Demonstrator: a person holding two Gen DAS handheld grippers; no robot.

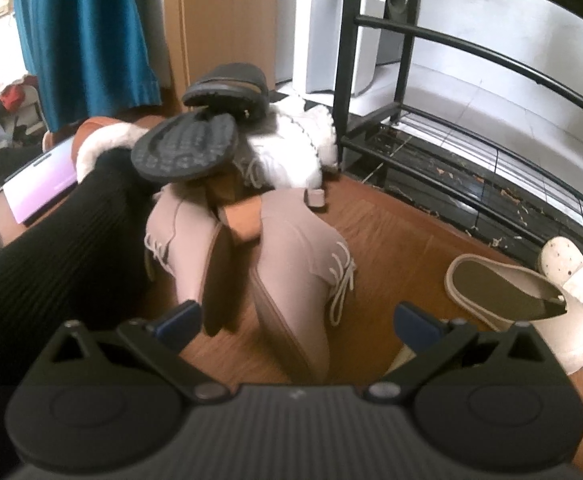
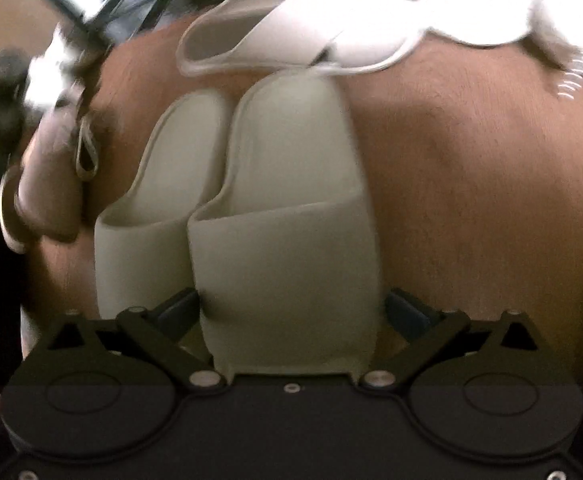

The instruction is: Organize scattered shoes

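My left gripper [image 1: 297, 322] is open and empty above a pink fringed boot [image 1: 295, 256] lying on the wood floor beside its mate [image 1: 179, 240]. Behind them is a pile with two black slippers [image 1: 185, 152], a white fluffy boot [image 1: 291, 152] and a brown fur-lined boot [image 1: 103, 136]. A white mule [image 1: 507, 296] lies at right. In the right wrist view my right gripper [image 2: 291, 308] stands wide around the toe of a cream slide [image 2: 287, 216]; its fingers [image 2: 179, 306] touch the slide's sides. Its twin [image 2: 147, 208] lies alongside on the left.
A black metal shoe rack [image 1: 451, 152] stands at the right on dark tiles. A blue curtain [image 1: 83, 32], a wooden panel [image 1: 227, 12] and a white box [image 1: 323, 36] are behind. White shoes [image 2: 371, 36] lie beyond the slides.
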